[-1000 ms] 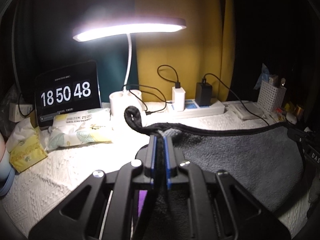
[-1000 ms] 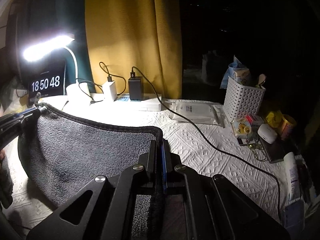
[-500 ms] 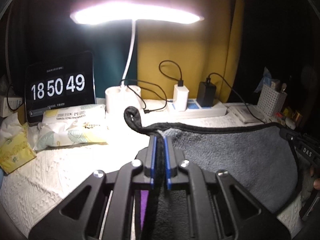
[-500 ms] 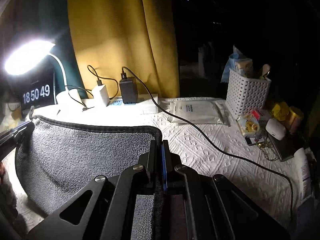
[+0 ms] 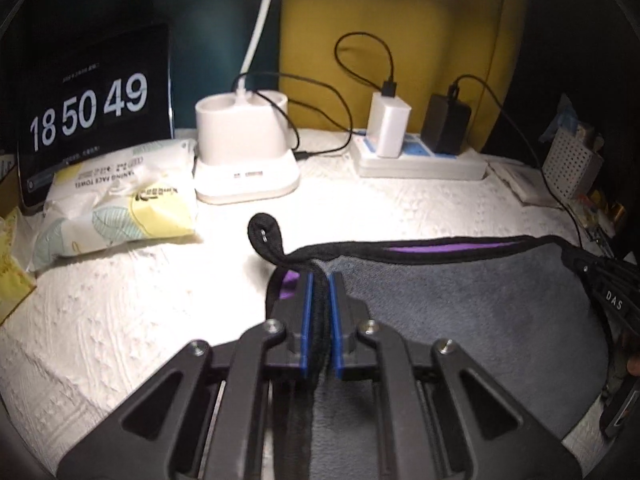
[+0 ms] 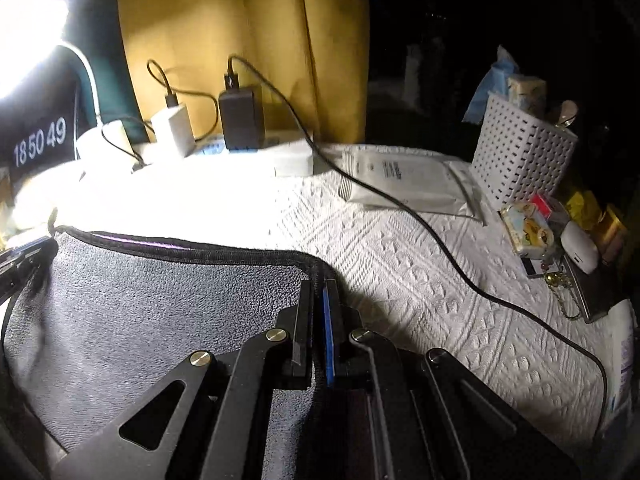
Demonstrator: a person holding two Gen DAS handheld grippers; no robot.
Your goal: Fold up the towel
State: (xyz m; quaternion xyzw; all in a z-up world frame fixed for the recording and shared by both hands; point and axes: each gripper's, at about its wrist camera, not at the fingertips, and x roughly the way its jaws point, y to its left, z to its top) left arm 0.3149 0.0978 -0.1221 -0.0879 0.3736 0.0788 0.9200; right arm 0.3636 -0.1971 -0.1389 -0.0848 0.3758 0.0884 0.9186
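Observation:
A grey towel with black trim and a purple underside lies over the white textured tablecloth; it also shows in the right wrist view. My left gripper is shut on the towel's left corner, where the black hanging loop sticks out. My right gripper is shut on the towel's right corner. The two hold the far edge low over the lower layer, with a purple strip showing between. Each gripper shows at the edge of the other's view.
At the back stand a lamp base, a clock tablet, a power strip with chargers and a wipes pack. To the right are a flat packet, a white basket, a black cable and small items.
Both grippers have moved forward and down with the towel's edge, closer to the lamp base and power strip. The lamp head has left the left view.

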